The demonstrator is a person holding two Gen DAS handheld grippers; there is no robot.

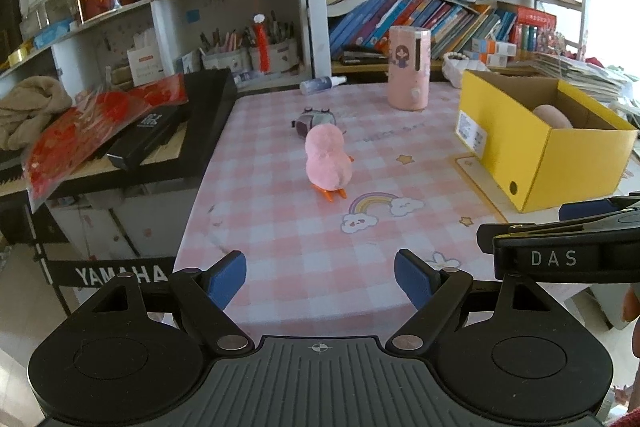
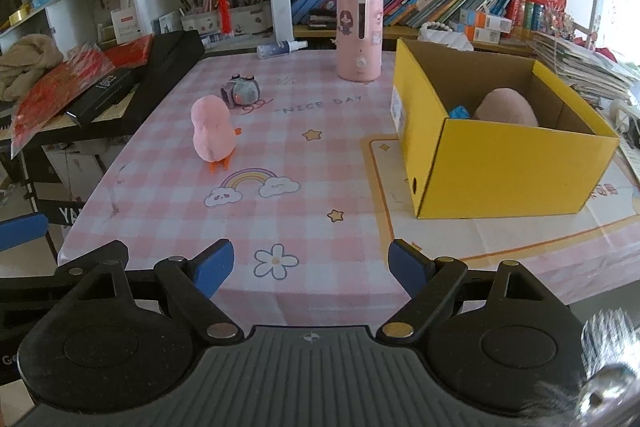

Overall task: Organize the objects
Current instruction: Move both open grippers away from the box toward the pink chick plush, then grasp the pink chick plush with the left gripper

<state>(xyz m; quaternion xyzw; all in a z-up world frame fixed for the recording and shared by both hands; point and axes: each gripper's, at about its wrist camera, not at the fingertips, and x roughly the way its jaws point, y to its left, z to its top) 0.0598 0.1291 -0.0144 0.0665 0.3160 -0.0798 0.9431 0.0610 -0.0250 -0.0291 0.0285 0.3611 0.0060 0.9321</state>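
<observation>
Pink plush bird [image 1: 327, 157] stands upright mid-desk on orange feet, small grey toy camera [image 1: 314, 119] just behind it, yellow box [image 2: 500, 163] well apart to the right. Left tool [image 1: 320, 277] and right tool [image 2: 310, 267] both spread wide, empty, hovering over the near edge of the desk [image 1: 280, 227]. The bird looks soft and light — it'll squash, so pinch across the fat body, not the thin feet. The toy camera is probably harder; grip its sides. The right view looks into the box — a brownish plush [image 2: 506, 107] and something blue [image 2: 459, 112] inside. The left view shows only the plush's top, plus the right tool's side.
</observation>
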